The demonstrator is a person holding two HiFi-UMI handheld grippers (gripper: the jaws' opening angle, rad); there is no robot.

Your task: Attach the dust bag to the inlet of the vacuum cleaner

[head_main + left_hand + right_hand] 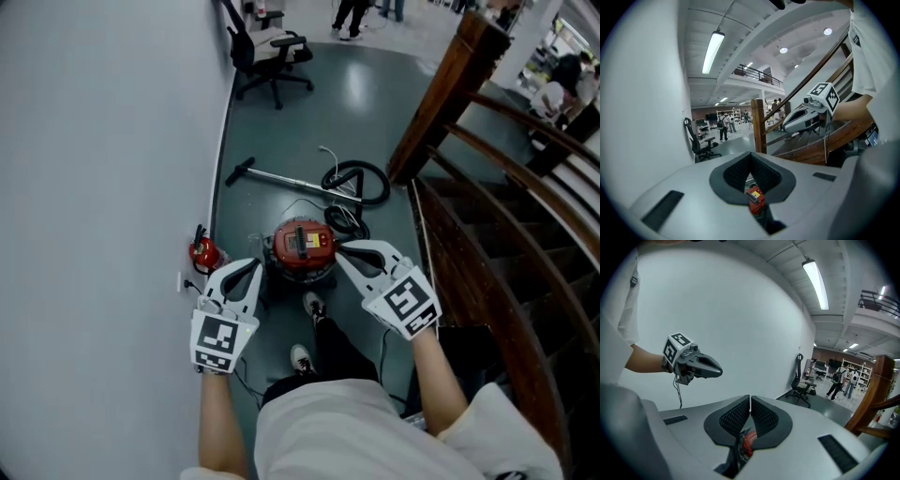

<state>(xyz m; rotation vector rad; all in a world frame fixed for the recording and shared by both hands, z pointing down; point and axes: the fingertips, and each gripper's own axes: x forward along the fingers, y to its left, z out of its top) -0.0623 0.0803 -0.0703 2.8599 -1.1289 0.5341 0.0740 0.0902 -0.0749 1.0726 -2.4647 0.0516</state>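
The red vacuum cleaner (302,246) stands on the grey floor (356,103) at the feet of the person, its hose (356,183) coiled just behind it and its metal wand (281,176) lying beyond. No dust bag can be made out in any view, and the inlet is too small to pick out. The left gripper (257,266) and the right gripper (344,248) hang well above the machine on either side of it, each with its jaws pressed together on nothing (the red body shows only through the slit below the pads). A red fire extinguisher (203,251) sits by the white wall, and a wooden staircase (487,216) runs along the right. As things lie, the attaching step looks not yet in hand. The next move would likely call for bringing both grippers down to the cleaner, parting the jaws, finding the bag and lining its collar up with the inlet.
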